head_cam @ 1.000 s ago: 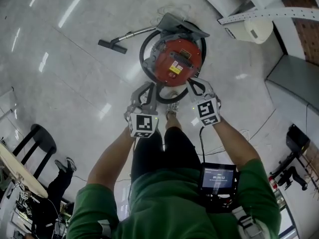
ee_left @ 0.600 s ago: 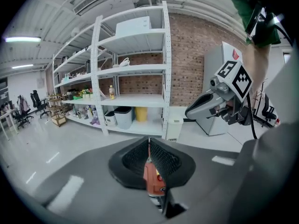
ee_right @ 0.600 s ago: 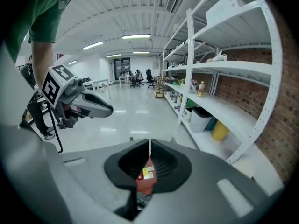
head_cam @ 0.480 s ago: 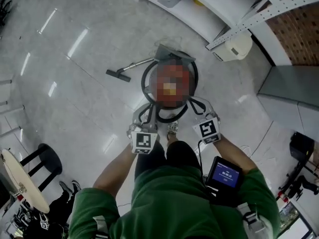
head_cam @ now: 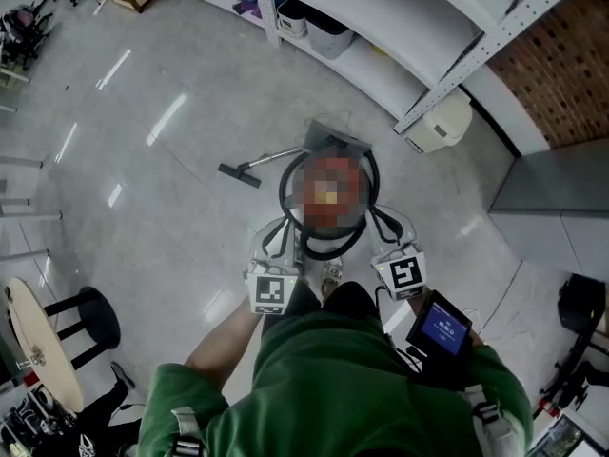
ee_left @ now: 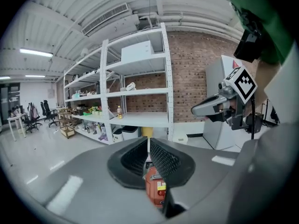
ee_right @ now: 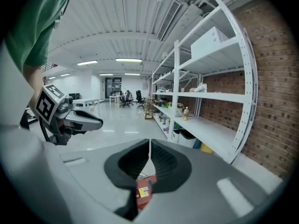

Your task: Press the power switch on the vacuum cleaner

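The vacuum cleaner [head_cam: 326, 196] stands on the pale glossy floor [head_cam: 162, 208], just in front of the person's feet. Its red round body is ringed by a black hose [head_cam: 285, 190], and its top is covered by a mosaic patch in the head view, so the power switch cannot be made out.

Nearest the camera are the person's green sleeves [head_cam: 314, 388] and a small lit screen [head_cam: 442, 329] strapped at the right forearm. Just beyond, the left gripper [head_cam: 279, 239] and the right gripper [head_cam: 383, 228] are held side by side at the vacuum's near edge, one on each flank.

In the left gripper view the ribbed pads [ee_left: 161, 158] are pressed together with only a thin slit between them and nothing pinched. The red body [ee_left: 154, 190] shows lower down, behind them. The right gripper view shows the same: jaws closed tip to tip, empty, with the red body [ee_right: 144, 190] below. Each view looks level across the room and catches the other gripper alongside.

Past the vacuum, a metal wand runs left to a black floor nozzle [head_cam: 240, 173] lying on the floor. Farther off, white shelving [head_cam: 409, 27] stands along a brick wall, with storage bins [head_cam: 324, 29] under its lowest shelf and a white bin [head_cam: 440, 122] at its end. A black stool [head_cam: 93, 318] and a round table [head_cam: 38, 341] stand well apart at the left.
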`<state>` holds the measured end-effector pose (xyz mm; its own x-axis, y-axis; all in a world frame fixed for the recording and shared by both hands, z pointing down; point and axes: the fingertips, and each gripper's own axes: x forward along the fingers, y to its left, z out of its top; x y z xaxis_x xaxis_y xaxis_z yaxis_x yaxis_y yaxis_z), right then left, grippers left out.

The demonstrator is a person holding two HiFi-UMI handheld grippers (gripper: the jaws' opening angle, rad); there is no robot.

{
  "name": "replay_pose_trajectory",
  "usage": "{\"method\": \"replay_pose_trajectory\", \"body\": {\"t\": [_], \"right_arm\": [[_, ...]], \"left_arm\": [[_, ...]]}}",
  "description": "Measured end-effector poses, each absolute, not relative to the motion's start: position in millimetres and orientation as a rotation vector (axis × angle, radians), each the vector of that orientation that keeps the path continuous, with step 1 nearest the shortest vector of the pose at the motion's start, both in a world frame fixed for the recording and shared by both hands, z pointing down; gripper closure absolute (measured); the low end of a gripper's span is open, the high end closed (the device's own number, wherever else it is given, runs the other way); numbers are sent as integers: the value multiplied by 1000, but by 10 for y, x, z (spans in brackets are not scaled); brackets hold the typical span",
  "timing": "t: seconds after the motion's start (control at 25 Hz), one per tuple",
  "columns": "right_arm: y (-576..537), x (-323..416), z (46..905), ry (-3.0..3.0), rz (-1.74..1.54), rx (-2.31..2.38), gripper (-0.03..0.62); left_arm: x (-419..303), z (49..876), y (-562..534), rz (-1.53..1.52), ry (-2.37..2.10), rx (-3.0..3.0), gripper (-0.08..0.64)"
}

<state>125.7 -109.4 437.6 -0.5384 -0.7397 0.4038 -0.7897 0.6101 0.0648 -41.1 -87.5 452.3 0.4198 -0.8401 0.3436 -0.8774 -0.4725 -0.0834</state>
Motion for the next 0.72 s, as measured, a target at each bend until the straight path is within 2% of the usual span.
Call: {"method": "replay_pose_trajectory", "body": {"t": [0.48,0.72], "right_arm": [[-751,1446,3640,-2579,109,1338,580],[-514,1469,3387,-2558,77,1410,580]], "left_arm": [[-258,3650,-470,329,-1725,2582,552],[-176,3407,-258,265,-1668,2654,552]]}}
